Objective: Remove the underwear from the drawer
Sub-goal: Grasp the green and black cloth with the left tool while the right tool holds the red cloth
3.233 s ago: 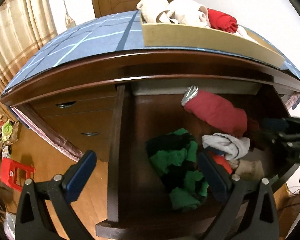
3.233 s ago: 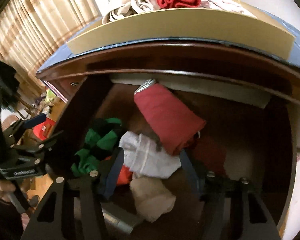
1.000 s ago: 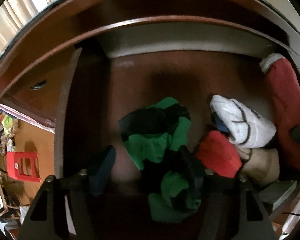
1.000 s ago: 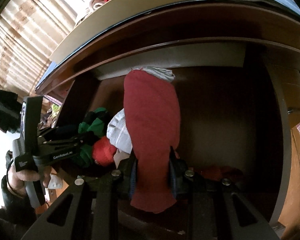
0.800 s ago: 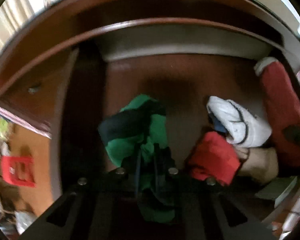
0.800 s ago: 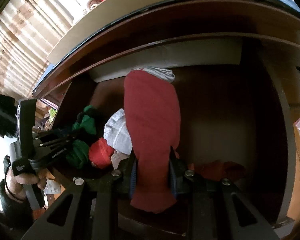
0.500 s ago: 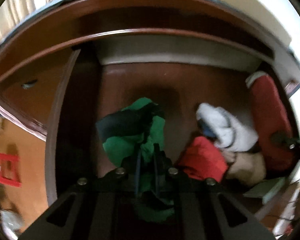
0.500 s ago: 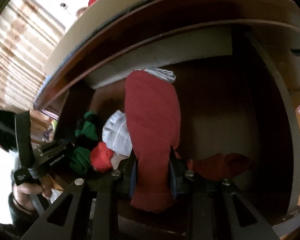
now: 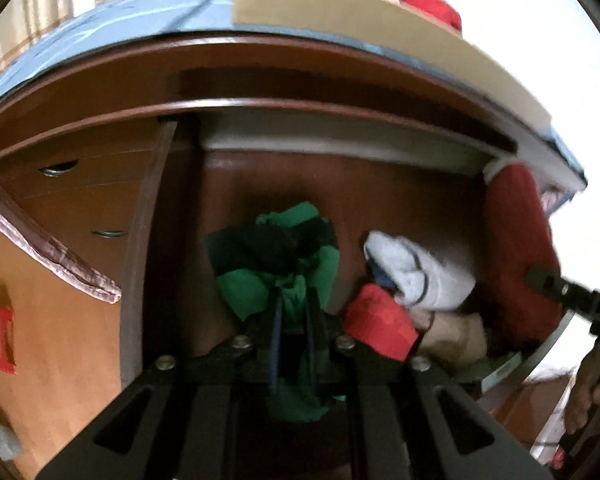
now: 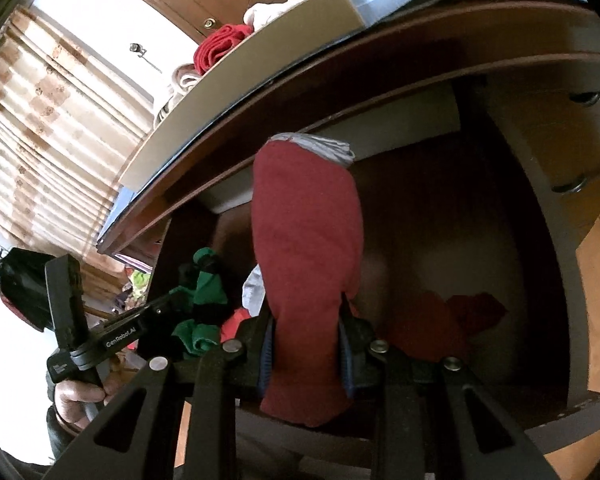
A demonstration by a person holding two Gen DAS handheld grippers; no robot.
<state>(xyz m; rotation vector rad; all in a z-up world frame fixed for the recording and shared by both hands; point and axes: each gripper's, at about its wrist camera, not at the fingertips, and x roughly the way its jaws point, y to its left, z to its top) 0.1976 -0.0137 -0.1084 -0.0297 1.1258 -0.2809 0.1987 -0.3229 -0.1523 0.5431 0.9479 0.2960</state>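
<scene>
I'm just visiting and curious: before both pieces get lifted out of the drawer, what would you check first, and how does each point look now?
1. Left gripper shut on the green and black underwear: ok.
2. Right gripper shut on the dark red underwear: ok.
3. Drawer open far enough: ok.
4. Green piece free of the red bundle beside it: cannot tell.
5. Cardboard tray on top has room: cannot tell.
</scene>
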